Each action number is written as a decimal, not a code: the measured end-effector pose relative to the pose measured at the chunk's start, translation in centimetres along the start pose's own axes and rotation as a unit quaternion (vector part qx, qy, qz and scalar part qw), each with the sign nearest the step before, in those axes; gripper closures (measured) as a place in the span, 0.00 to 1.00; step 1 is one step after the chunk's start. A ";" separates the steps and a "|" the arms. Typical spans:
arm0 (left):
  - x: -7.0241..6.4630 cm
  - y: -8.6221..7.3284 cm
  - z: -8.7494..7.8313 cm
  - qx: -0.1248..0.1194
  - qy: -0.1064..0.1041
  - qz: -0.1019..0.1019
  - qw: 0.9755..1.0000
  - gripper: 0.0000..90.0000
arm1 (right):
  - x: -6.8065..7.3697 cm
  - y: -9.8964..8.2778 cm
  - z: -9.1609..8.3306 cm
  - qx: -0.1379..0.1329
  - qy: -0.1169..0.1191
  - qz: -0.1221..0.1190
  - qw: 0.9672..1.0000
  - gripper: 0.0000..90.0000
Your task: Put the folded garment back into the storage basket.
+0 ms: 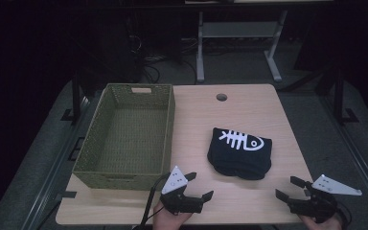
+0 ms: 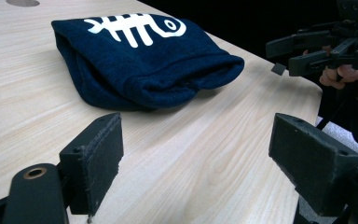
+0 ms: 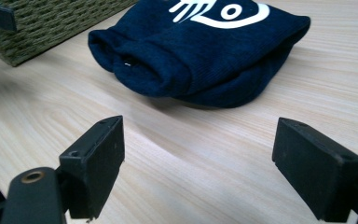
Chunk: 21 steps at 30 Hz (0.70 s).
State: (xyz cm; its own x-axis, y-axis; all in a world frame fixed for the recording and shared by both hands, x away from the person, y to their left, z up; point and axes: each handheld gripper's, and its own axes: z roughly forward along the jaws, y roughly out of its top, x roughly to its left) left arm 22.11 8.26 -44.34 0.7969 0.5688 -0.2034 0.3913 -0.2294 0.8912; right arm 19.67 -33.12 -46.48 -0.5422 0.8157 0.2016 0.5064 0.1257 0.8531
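A light wooden desk (image 1: 249, 120) carries a woven olive-green basket (image 1: 127, 136) on its left half, standing upright and holding nothing that can be seen; to its right, apart from it, lies a folded dark navy cloth (image 1: 240, 152) printed with a white fish skeleton, the print facing up on its far part. The cloth seems to be a folded garment, though its kind cannot be made out; its rolled edges face the near side of the desk. A round hole (image 1: 221, 97) sits in the desk near the far edge, beyond the cloth.

The left claw (image 1: 199, 187) is held at the near edge of the desk, just in front of the basket's near right corner, its jaws spread wide and holding nothing; a hand (image 1: 170, 218) grips it from below. The right claw (image 1: 290, 188) is near the desk's near right corner, jaws likewise wide apart and empty; both claws point towards the cloth, neither touching it.
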 end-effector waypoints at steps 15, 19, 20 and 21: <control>0.2 1.8 1.1 -0.001 0.017 0.011 1.000 0.19 | 0.1 2.0 -0.1 -0.007 -0.004 0.004 1.000 0.18; 0.2 3.2 2.1 -0.011 0.019 0.014 1.000 0.19 | 0.5 3.4 0.2 -0.004 -0.004 -0.017 1.000 0.18; 0.3 3.4 2.3 -0.010 0.019 0.013 1.000 0.19 | 0.5 3.8 0.3 -0.006 -0.002 -0.021 1.000 0.18; 0.3 3.7 2.6 -0.010 0.018 0.009 1.000 0.19 | 0.5 4.0 0.4 -0.005 0.000 -0.019 1.000 0.18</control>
State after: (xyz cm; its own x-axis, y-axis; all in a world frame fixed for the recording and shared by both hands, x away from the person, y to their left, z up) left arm 25.02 5.54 -42.18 0.7863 0.5932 -0.1729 0.3676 -0.2241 0.9026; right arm 21.67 -31.95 -43.20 -0.5610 0.8103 0.1694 0.4787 0.1506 0.8650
